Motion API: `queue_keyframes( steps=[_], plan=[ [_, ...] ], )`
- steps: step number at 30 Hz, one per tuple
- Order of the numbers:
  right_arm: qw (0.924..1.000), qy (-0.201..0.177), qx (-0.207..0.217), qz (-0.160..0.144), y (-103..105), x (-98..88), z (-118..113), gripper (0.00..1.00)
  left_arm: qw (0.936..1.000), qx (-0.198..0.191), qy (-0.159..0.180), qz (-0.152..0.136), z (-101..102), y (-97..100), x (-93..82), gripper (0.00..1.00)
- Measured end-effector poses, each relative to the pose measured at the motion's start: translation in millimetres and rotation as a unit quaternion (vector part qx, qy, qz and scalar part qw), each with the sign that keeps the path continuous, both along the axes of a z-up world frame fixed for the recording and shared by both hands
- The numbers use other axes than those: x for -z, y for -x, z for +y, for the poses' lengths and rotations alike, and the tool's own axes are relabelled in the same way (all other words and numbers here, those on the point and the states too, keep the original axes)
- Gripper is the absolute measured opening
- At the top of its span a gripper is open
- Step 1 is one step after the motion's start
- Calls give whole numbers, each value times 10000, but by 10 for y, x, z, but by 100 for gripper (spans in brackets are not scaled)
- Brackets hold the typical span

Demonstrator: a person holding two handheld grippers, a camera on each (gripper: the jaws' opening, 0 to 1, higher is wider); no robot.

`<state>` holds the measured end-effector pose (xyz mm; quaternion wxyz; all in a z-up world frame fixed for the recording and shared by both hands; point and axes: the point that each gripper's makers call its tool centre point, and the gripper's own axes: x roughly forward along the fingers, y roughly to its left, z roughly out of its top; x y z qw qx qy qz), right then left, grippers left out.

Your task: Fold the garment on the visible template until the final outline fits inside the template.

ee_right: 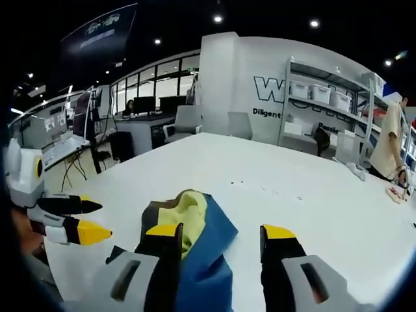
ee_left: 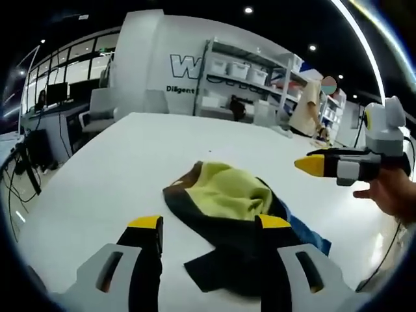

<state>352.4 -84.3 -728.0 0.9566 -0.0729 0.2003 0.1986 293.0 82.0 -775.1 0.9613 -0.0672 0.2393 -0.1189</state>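
Just one crumpled garment (ee_left: 224, 208) on one white table (ee_left: 130, 162).

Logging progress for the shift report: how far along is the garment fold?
Barely started. The garment lies crumpled on the white table, yellow lining and blue panel showing; no fold looks done. Both tools, left and right, are open over it, gripping nothing. Spreading and every fold remain.

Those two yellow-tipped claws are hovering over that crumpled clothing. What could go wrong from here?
The garment lies bunched in a heap, so a grab may catch several layers at once and fold it crooked. It also sits near the table edge closest to the person, so a tug could drag it off. No template outline can be made out, so the fold may miss it.
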Motion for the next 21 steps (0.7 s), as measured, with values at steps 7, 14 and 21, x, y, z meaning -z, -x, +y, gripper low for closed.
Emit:
queue_keyframes(
  steps=[7, 14, 21],
  plan=[
    [9997, 102, -109, 169, -294, 118, 124, 43, 9997, -147, 101, 181, 23, -203, 126, 49],
    [9992, 172, -237, 280, -544, 230, 277, 41, 9989, -247, 114, 384, 50, -342, 280, 47],
    [9983, 238, -311, 424, -765, 402, 342, 38, 9977, -388, 164, 538, 99, -487, 395, 45]
  ],
)
